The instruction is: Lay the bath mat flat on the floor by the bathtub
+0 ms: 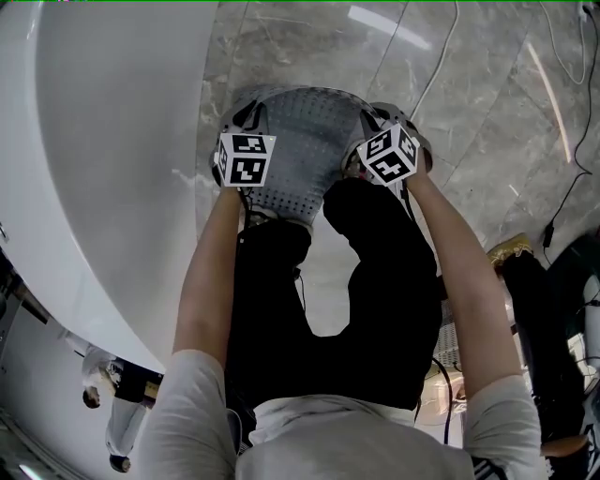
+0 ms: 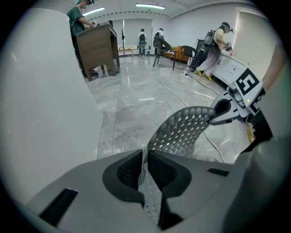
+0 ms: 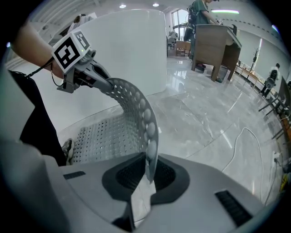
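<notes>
My left gripper (image 2: pixel 144 169) and right gripper (image 3: pixel 149 173) each clamp a corner of the bath mat (image 1: pixel 298 141). It arches between them at upper centre, long axis across the frame, and the bathtub (image 1: pixel 112 150) is just left.

I noted bright, even light from ceiling strips (image 2: pixel 148 6). Glare streaked polished floor (image 1: pixel 384 26). My gripper views bent strongly at edges, corners black; close foreground looked soft. Shadows were faint.
</notes>
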Demonstrator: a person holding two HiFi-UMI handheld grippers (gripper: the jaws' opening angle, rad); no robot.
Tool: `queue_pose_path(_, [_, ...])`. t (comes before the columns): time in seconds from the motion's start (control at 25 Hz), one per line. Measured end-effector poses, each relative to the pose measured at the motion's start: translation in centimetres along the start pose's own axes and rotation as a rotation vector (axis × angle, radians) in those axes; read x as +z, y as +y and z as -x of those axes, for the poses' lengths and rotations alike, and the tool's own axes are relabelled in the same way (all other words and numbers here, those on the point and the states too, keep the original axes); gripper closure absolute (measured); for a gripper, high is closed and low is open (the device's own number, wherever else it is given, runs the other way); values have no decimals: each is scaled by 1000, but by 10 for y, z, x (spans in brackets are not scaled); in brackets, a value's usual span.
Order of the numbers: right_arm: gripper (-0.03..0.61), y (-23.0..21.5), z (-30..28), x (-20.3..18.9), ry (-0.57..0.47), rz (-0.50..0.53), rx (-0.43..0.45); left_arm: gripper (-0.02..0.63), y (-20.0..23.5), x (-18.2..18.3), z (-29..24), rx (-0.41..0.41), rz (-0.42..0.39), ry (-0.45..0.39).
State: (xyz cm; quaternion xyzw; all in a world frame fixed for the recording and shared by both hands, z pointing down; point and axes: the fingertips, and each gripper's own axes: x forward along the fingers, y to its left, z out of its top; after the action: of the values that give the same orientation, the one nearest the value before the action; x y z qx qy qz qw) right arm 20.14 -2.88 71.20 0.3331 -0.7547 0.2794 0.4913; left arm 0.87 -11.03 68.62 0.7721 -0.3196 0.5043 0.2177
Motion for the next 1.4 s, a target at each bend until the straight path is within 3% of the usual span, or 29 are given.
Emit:
queue_pose_path(0.28, [554, -9, -21, -4, 0, 26, -30, 580, 6, 6, -30, -23, -89, -13])
queue_pose_path(0.44, [554, -15, -36, -8, -36, 4, -54, 580, 7, 5, -46, -43, -77, -44])
queue_pose_path(0.52, [554, -21, -43, -10, -76, -63, -90, 580, 5, 7, -60, -71, -87, -70])
queue_pose_path(0.64, [554, -21, -50, -7, -166, -126, -152, 580, 10, 12, -73, -86, -198, -116])
queue_pose_path(0.72, [554, -21, -56, -8, -223, -121, -204, 580, 19, 16, -83, -81, -258, -156])
queue_pose_path(0.88, [554, -3, -71, -18, -293, -84, -304, 580, 24, 9, -107, -103, -273, -227])
queue_pose_path(1.0, [554, -13, -84, -12, -345, -61, -394, 580, 30, 17, -124, -69, -307, -308])
queue_pose_path(1.2, [554, -33, -91, -11, -319, -66, -500, 580, 27, 2, -133, -83, -372, -343])
queue_pose_path(1.4, [554, -46, -97, -7, -256, -76, -509, 580, 29, 17, -153, -40, -440, -324])
